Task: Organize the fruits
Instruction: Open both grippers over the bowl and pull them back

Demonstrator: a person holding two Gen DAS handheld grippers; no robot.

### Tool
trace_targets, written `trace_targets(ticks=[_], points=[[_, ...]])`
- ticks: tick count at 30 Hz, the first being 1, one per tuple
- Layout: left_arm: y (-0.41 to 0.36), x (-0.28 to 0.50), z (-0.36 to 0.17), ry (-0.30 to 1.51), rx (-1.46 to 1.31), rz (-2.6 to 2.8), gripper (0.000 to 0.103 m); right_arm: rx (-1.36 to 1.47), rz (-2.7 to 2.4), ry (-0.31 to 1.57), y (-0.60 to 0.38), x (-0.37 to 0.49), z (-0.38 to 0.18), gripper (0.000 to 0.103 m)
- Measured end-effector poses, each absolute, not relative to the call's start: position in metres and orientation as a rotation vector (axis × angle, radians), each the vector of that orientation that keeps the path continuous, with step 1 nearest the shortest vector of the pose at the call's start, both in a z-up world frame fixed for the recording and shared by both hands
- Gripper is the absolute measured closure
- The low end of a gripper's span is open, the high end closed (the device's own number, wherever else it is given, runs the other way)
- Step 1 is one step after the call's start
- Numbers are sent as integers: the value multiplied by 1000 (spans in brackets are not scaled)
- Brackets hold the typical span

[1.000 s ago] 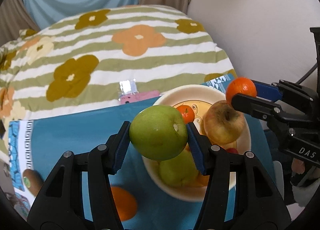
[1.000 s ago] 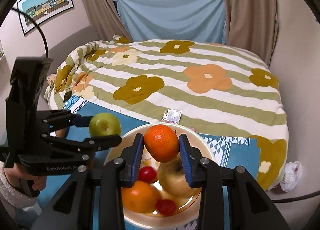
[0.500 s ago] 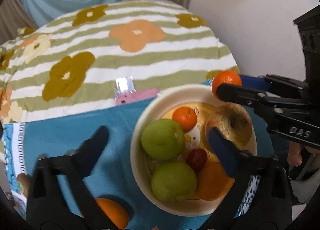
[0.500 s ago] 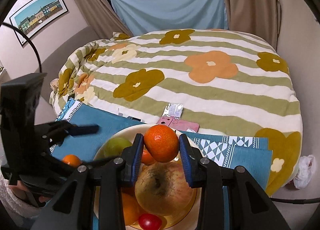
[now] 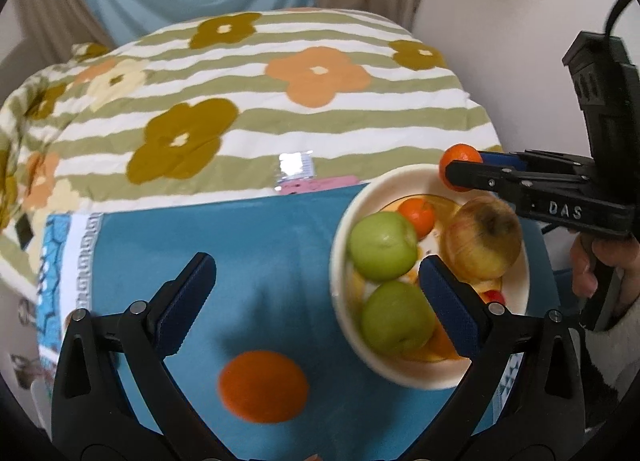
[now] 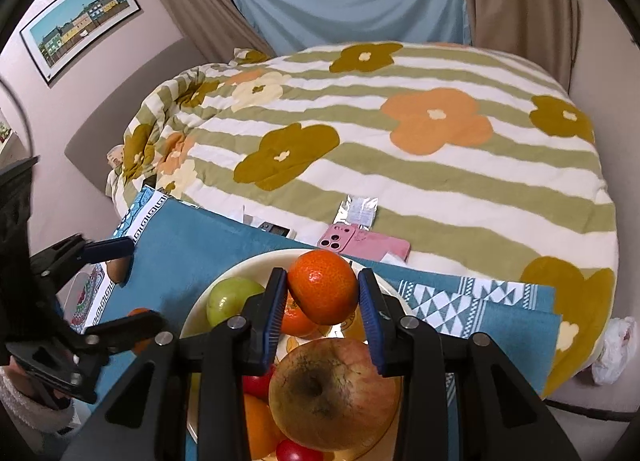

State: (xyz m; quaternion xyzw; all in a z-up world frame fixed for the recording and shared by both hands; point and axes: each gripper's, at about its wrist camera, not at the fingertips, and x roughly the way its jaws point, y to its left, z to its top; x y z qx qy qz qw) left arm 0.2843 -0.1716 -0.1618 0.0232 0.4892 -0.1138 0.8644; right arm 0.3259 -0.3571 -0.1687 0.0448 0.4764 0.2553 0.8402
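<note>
**Orange mandarin pinched over the bowl, left jaws wide and empty**

Orange fruit is the hardest thing to read here. In your left wrist view the loose orange (image 5: 263,385) on the blue cloth (image 5: 256,245) is blurred, lying low between the spread jaws of your left gripper (image 5: 316,301), which holds nothing. From the right wrist view only a sliver of that orange shows behind the left gripper's lower finger. The bowl (image 5: 340,245) is partly covered by your left gripper's right finger, so the fruit at the bottom is cut off: you can make out two green apples (image 5: 382,247), a small mandarin (image 5: 418,213), a large yellow-red apple (image 5: 482,237) and a scrap of red, but what lies beneath them cannot be told. In the right wrist view the big apple (image 6: 332,393) and your own fingers hide most of the bowl's floor (image 6: 248,273).

Your right gripper (image 6: 323,301) is clamped on a mandarin (image 6: 323,291), holding it above the far rim of the bowl.

Against a second ago: your left gripper then held a green apple over the bowl; that apple now sits inside it, beside the other green one, and the jaws have opened and swung left over the cloth. Your right gripper keeps its grip on the mandarin, with a pink phone (image 6: 362,243) now visible just beyond the bowl.
</note>
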Motion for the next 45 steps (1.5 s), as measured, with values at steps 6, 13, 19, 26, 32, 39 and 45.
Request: trace_targets(ticks=[6,13,19,26,32,39,45], points=[[-144,267,-164,1036,36,-180,0,99,512,1012,-355,331,-173,70],[-130,256,-165,1035,12,-151,0,85,492,1011,-353,328,-174,59],[-122,243,-158,1024,8,-135,0,82,485,947,-353,315,-162,2],[-113,228,-145,997,15,-122,0,78,461,905,-353,298,-147,1],[-95,213,-124,957,-1,-94,0,43,467,934,-344,279,-127,1],[-59,189,-102,906,-6,-47,0,-20,440,903,-326,248,-101,1],[-22,172,-91,894,14,-52,0,6,378,890,-303,219,-84,1]])
